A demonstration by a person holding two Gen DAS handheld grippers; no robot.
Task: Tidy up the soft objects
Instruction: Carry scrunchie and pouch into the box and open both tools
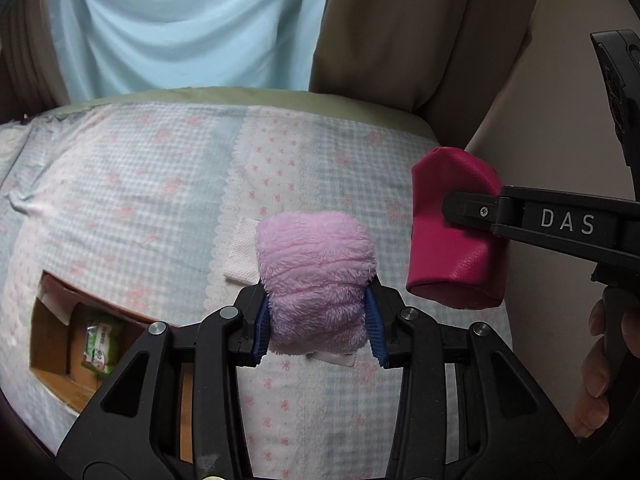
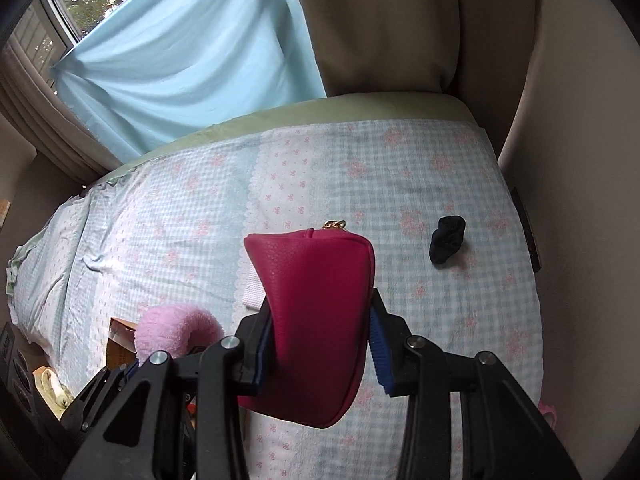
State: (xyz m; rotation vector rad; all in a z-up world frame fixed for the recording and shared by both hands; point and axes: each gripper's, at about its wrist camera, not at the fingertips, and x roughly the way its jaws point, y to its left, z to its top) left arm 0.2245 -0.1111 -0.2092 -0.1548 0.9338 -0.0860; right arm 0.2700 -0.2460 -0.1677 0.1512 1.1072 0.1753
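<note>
Bedspread (image 2: pixel 420 184): gingham, black sock (image 2: pixel 447 239) perhaps | left claw (image 1: pixel 319 320) clamps pink plush (image 1: pixel 316 272) | right claw (image 2: pixel 320 350) clamps magenta pouch (image 2: pixel 316 312)

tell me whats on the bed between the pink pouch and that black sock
Nothing: in the right wrist view only bare checked bedspread shows between the pink pouch, gripped in the right gripper, and the black sock.

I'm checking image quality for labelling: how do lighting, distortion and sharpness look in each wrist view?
Left wrist: soft even light, no glare; fisheye bows the bed edge; pink towel and red pouch sharp. Right wrist: window bright at top left, pouch close and crisp, dark corners, black sock casts a faint shadow.
</note>
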